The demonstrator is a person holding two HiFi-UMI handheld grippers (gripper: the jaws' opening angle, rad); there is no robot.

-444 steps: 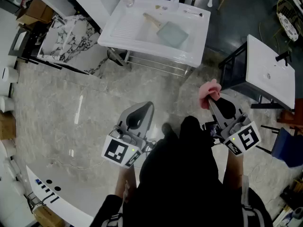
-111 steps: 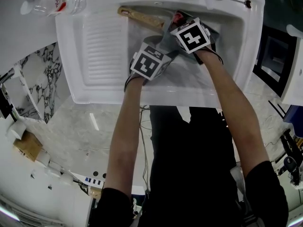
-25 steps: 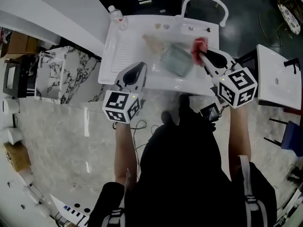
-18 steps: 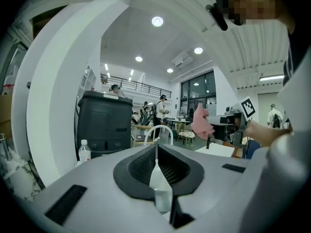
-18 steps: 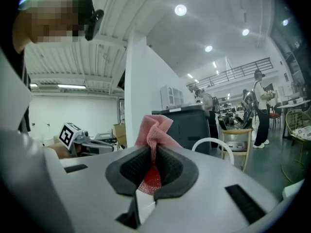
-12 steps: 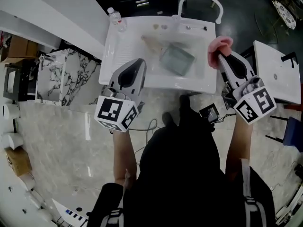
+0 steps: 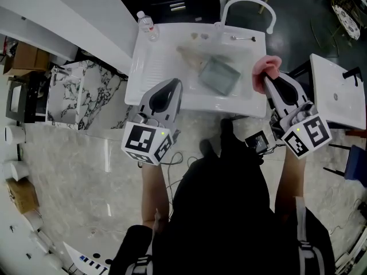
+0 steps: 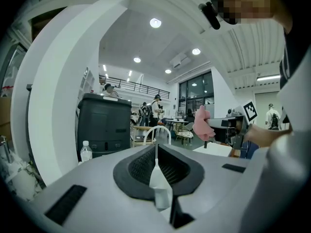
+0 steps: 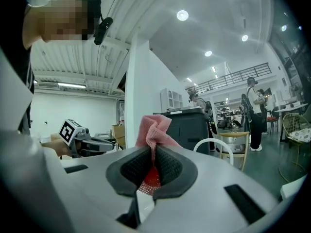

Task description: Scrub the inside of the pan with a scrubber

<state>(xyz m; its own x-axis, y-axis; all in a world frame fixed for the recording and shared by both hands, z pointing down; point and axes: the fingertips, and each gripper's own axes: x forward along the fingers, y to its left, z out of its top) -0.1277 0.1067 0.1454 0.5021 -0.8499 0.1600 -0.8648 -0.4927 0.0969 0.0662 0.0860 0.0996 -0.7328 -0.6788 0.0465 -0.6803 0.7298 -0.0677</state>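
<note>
A grey-green square pan [image 7: 219, 76] with a wooden handle [image 7: 186, 53] lies in the white sink [image 7: 229, 106]. My right gripper [image 7: 268, 80] is raised at the sink's right edge, apart from the pan, and is shut on a pink mesh scrubber [image 7: 267, 66]. The scrubber [image 9: 154, 129] sticks up from between the right gripper's [image 9: 153, 152] closed jaws. My left gripper [image 7: 170, 86] hovers over the sink's front rim, shut and empty. In the left gripper view its jaws [image 8: 156, 155] meet with nothing in them, and the scrubber [image 8: 201, 125] shows at the right.
A water bottle [image 7: 148, 25] stands at the sink's back left corner, and a spoon [image 7: 243, 38] lies by the white arched faucet [image 7: 246, 3]. A marbled slab [image 7: 74, 93] lies left of the sink, a second white basin [image 7: 338, 90] stands at the right. People stand far behind.
My right gripper with the scrubber has drawn away from above the basin to the sink's right edge. The left gripper has stayed near the front rim, still shut.
</note>
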